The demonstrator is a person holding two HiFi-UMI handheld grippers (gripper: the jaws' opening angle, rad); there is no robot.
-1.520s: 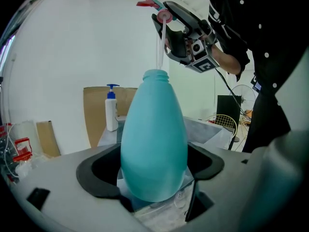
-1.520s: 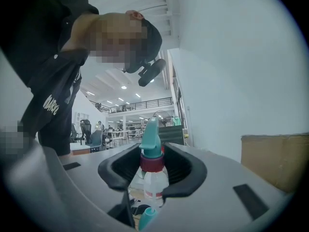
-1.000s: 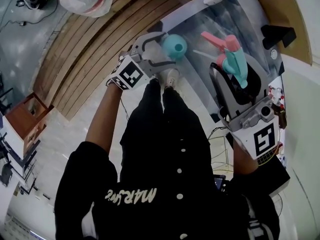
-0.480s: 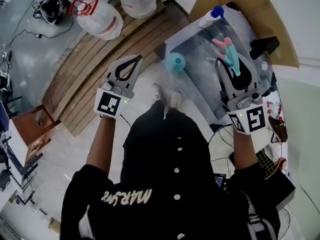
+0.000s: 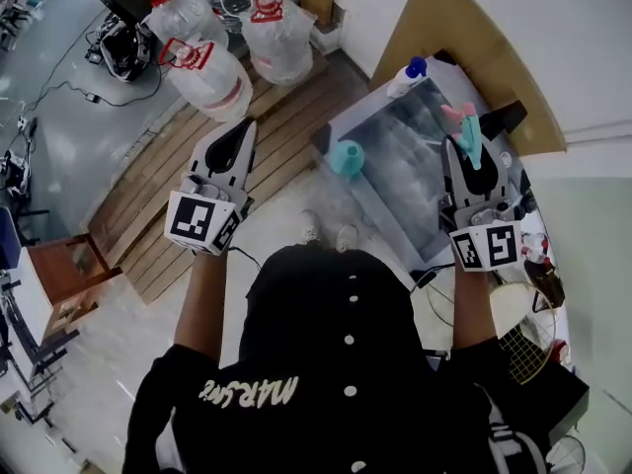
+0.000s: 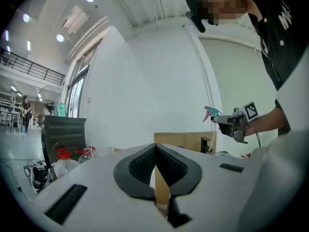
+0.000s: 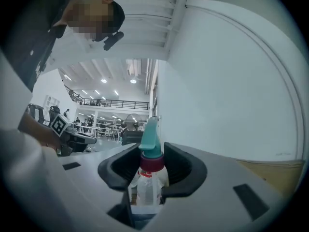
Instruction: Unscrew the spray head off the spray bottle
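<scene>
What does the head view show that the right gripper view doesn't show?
Only the head view shows the teal bottle on the metal table, a blue-topped spray bottle and the big water jugs. Only the right gripper view shows the dark red collar under the nozzle, and the ceiling lights. Both show the spray head gripped by the right gripper, and the left gripper, its jaws together.

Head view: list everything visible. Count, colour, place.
spray head: 1, teal with pink trigger, between the right gripper's jaws
bottle: 1, teal, table's left edge
sprayer: 1, white with blue head, table's far corner
table: 1, shiny grey, front right
water jugs: at least 3, clear with red handles, floor at far left
decking: 1, brown wood, floor left of table
left gripper: 1, white, shut and empty, above the decking
right gripper: 1, white, shut on the spray head, above the table
</scene>
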